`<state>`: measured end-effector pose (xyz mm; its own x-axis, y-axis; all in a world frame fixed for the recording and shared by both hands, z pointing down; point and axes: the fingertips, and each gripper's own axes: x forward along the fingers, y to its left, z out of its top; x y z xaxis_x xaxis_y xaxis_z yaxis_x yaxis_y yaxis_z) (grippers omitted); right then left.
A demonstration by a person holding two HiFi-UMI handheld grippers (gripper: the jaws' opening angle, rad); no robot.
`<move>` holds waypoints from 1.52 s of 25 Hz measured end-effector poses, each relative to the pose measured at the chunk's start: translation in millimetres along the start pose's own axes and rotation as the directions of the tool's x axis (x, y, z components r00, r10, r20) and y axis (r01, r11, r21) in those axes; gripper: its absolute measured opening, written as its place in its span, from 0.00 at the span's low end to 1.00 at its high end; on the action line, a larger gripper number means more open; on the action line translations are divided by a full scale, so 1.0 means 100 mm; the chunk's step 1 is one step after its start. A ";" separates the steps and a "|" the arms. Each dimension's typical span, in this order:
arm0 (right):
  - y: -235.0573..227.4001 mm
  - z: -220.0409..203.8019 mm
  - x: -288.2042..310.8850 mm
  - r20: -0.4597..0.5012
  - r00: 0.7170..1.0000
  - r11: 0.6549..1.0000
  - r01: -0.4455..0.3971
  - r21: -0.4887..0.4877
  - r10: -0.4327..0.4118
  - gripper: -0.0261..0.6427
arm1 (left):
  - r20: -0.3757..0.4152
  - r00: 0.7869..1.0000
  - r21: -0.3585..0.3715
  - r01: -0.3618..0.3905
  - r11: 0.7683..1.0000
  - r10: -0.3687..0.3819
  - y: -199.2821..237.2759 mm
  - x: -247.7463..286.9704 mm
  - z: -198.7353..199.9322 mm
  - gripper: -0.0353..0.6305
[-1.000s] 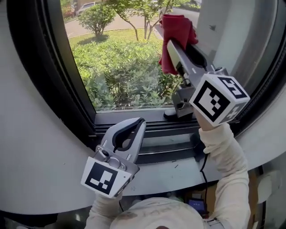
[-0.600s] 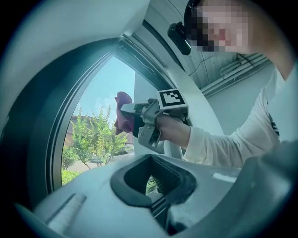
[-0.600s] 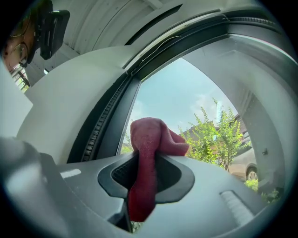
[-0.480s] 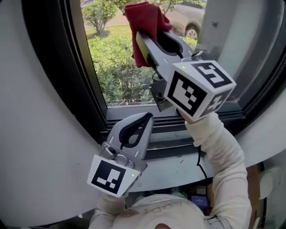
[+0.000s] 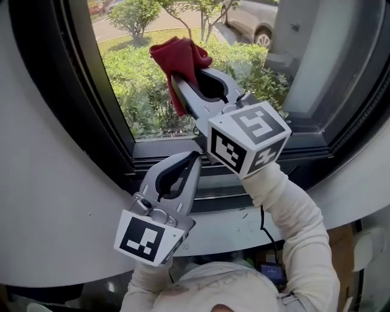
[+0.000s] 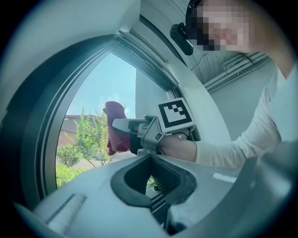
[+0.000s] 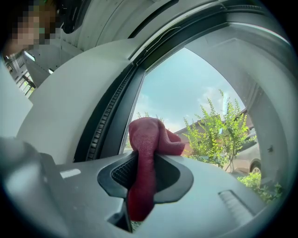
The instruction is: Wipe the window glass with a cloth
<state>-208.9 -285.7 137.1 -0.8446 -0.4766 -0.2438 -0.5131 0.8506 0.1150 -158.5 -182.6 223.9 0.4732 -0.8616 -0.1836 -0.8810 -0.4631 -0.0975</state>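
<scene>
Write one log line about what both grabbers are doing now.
right gripper: shut on red cloth | cloth: up at window glass | left gripper: shut, empty, held low

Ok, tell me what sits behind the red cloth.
The window glass, and through it a green hedge and a car. The red cloth, clamped in the right gripper, covers the patch of pane directly behind it; contact there cannot be seen.

Right gripper (image 5: 181, 84) raised, fingers (image 5: 190, 100) clamped on cloth (image 5: 180, 56); left gripper (image 5: 192, 159) low, fingers (image 5: 190, 183) together.
</scene>
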 end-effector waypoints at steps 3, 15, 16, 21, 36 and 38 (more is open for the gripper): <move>-0.13 -0.04 -0.18 -0.001 1.000 1.000 0.016 -0.021 -0.017 0.19 | -0.001 1.000 0.003 -0.004 1.000 0.004 -0.11 0.05 -0.05 0.05; -1.24 0.11 -1.15 0.025 0.991 0.990 0.132 -0.041 -0.131 0.19 | -0.017 0.998 0.019 0.055 0.998 -0.055 -0.81 0.81 -0.09 0.05; -1.34 0.12 -1.25 0.029 0.989 0.989 0.143 -0.039 -0.142 0.19 | -0.016 0.998 0.020 0.062 0.998 -0.062 -0.88 0.88 -0.10 0.05; -1.86 0.20 -1.72 0.041 0.978 0.978 0.204 -0.030 -0.203 0.19 | -0.014 0.996 0.028 0.092 0.995 -0.091 -1.19 1.20 -0.11 0.05; -2.88 0.39 -2.69 0.084 0.928 0.932 0.362 0.031 -0.363 0.19 | -0.016 0.992 0.062 0.126 0.990 -0.126 -1.74 1.67 -0.12 0.05; -2.94 0.39 -2.75 0.091 0.920 0.925 0.379 0.039 -0.381 0.19 | -0.018 0.992 0.065 0.125 0.990 -0.124 -1.74 1.67 -0.12 0.05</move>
<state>179.7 -396.1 132.9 -0.5681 -0.7422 -0.3555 -0.7884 0.6147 -0.0237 73.9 -248.5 221.9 0.5785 -0.8013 -0.1526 -0.8133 -0.5524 -0.1826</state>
